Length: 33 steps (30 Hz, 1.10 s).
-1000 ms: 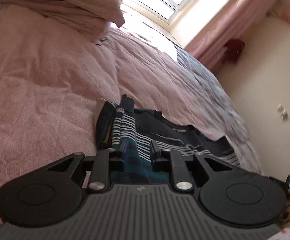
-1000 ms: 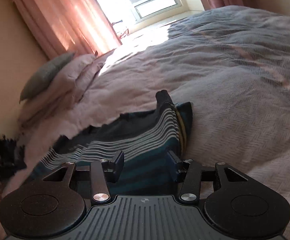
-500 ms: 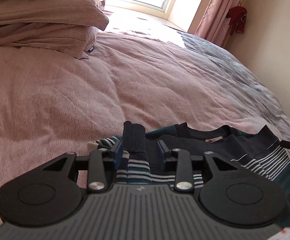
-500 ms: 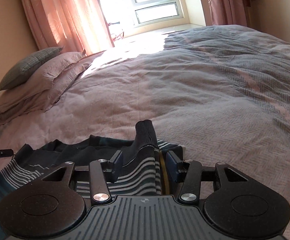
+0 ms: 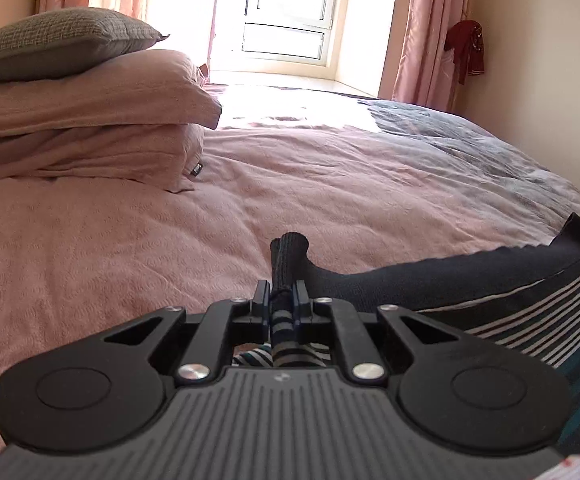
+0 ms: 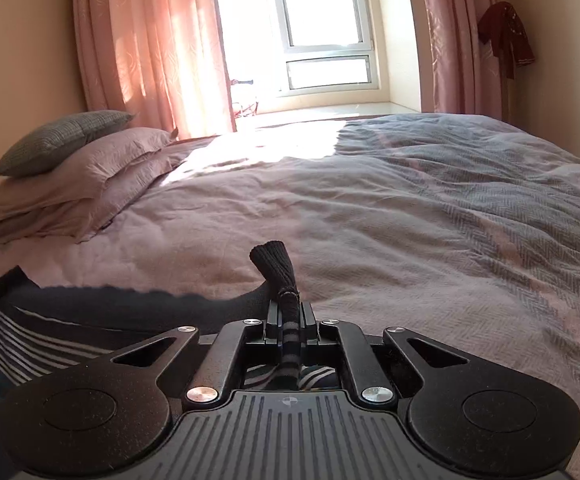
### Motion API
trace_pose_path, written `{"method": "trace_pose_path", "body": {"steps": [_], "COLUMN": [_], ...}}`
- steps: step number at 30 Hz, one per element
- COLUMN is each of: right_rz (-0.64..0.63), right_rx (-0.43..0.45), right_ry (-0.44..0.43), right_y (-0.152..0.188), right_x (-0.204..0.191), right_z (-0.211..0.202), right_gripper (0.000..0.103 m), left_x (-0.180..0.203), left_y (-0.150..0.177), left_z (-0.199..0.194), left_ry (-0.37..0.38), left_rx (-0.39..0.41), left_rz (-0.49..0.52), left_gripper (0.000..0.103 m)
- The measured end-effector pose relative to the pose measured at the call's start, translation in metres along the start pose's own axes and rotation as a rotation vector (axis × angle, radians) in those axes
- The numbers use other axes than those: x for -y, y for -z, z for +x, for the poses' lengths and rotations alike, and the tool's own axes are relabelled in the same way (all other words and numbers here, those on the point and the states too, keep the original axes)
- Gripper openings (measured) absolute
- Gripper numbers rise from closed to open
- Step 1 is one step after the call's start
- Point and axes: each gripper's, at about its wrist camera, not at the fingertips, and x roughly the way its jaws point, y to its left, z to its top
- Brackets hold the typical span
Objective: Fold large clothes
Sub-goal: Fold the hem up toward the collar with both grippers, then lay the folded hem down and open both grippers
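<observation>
A dark navy sweater with white and teal stripes (image 5: 510, 304) stretches between my two grippers above the pink bedcover. My left gripper (image 5: 282, 300) is shut on one ribbed dark cuff (image 5: 288, 256), which sticks up past the pads. In the right wrist view the same sweater (image 6: 102, 308) runs off to the left, and my right gripper (image 6: 290, 316) is shut on the other ribbed cuff (image 6: 276, 266). The sweater's lower part is hidden under both gripper bodies.
The bed (image 5: 330, 184) fills both views, pink on the left and grey (image 6: 470, 184) on the right. Stacked pillows (image 5: 82, 120) lie at the left. A window (image 6: 322, 24) with pink curtains is behind. A dark red garment (image 6: 508, 36) hangs on the right wall.
Both grippers have shut on the sweater's cuffs, which lay between open jaws before. Both views have rolled level and swung toward the window, and the sweater now hangs taut between the grippers.
</observation>
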Motion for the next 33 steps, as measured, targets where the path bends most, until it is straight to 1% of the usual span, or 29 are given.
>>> {"method": "trace_pose_path", "body": {"steps": [2,4,6,7,8,9,10,11,12,14,15,16,18,20,22,23,24,25,26,27,28,29,30,31,33], "right_rz": [0.002,-0.017,-0.048,-0.068,-0.097,-0.123,-0.141,-0.147,-0.146,-0.139,-0.134,-0.129,-0.127,-0.148,-0.197,-0.219,-0.226,-0.223,-0.21,-0.181,-0.148,-0.11,-0.085,-0.084,-0.103], "right_rx": [-0.002,-0.031,-0.104,-0.149,-0.201,-0.216,-0.211,-0.207,-0.193,-0.125,-0.094,-0.069,-0.036,-0.046,-0.058,-0.075,-0.107,-0.148,-0.156,-0.13,-0.111,-0.111,-0.11,-0.112,-0.112], "right_ry": [0.016,0.048,0.096,0.117,0.137,0.155,0.178,0.203,0.237,0.263,0.256,0.237,0.148,0.087,0.04,0.032,0.033,0.045,0.06,0.056,0.055,0.065,0.085,0.12,0.239], "right_y": [0.0,0.003,0.012,0.016,0.022,0.023,0.022,0.02,0.018,0.014,0.013,0.014,0.023,0.04,0.063,0.076,0.088,0.1,0.11,0.119,0.123,0.124,0.122,0.119,0.116], "right_x": [0.0,-0.002,-0.004,-0.006,-0.008,-0.011,-0.014,-0.017,-0.02,-0.029,-0.036,-0.045,-0.062,-0.081,-0.098,-0.105,-0.109,-0.108,-0.104,-0.096,-0.09,-0.087,-0.087,-0.091,-0.102], "right_z": [0.01,0.024,0.043,0.052,0.06,0.061,0.058,0.051,0.039,0.006,-0.012,-0.03,-0.065,-0.087,-0.098,-0.1,-0.098,-0.094,-0.091,-0.092,-0.094,-0.098,-0.103,-0.108,-0.123], "right_gripper": [0.003,0.003,0.003,0.004,0.005,0.01,0.014,0.03,0.038,0.04,0.04,0.04,0.041,0.041,0.041,0.041,0.041,0.041,0.041,0.041,0.041,0.041,0.041,0.041,0.041], "left_x": [0.004,0.008,0.013,0.014,0.015,0.016,0.015,0.013,0.009,0.003,0.002,0.004,0.014,0.035,0.06,0.07,0.078,0.082,0.08,0.072,0.06,0.053,0.049,0.049,0.051], "left_y": [-0.002,0.0,0.008,0.014,0.021,0.025,0.029,0.028,0.027,0.022,0.021,0.02,0.023,0.034,0.051,0.062,0.075,0.087,0.099,0.11,0.119,0.125,0.128,0.129,0.135], "left_z": [0.008,0.019,0.038,0.047,0.056,0.06,0.058,0.053,0.044,0.023,0.01,-0.007,-0.043,-0.077,-0.101,-0.106,-0.108,-0.107,-0.105,-0.107,-0.114,-0.121,-0.128,-0.137,-0.149], "left_ry": [-0.015,-0.034,-0.076,-0.081,-0.097,-0.122,-0.147,-0.165,-0.167,-0.169,-0.169,-0.161,-0.112,-0.023,0.034,0.056,0.057,0.031,-0.012,-0.033,-0.029,-0.032,-0.045,-0.075,-0.133], "left_rx": [-0.003,-0.021,-0.07,-0.108,-0.156,-0.179,-0.174,-0.162,-0.155,-0.159,-0.158,-0.149,-0.122,-0.094,-0.077,-0.088,-0.111,-0.143,-0.174,-0.178,-0.162,-0.152,-0.14,-0.132,-0.128], "left_rz": [0.007,0.017,0.06,0.066,0.075,0.083,0.082,0.068,0.043,-0.004,-0.017,-0.026,-0.03,0.017,0.091,0.136,0.178,0.192,0.171,0.109,0.001,-0.08,-0.122,-0.139,-0.145], "left_gripper": [0.009,0.01,0.011,0.012,0.017,0.025,0.03,0.04,0.043,0.042,0.038,0.038,0.038,0.038,0.038,0.039,0.038,0.037,0.034,0.034,0.034,0.034,0.034,0.034,0.028]}}
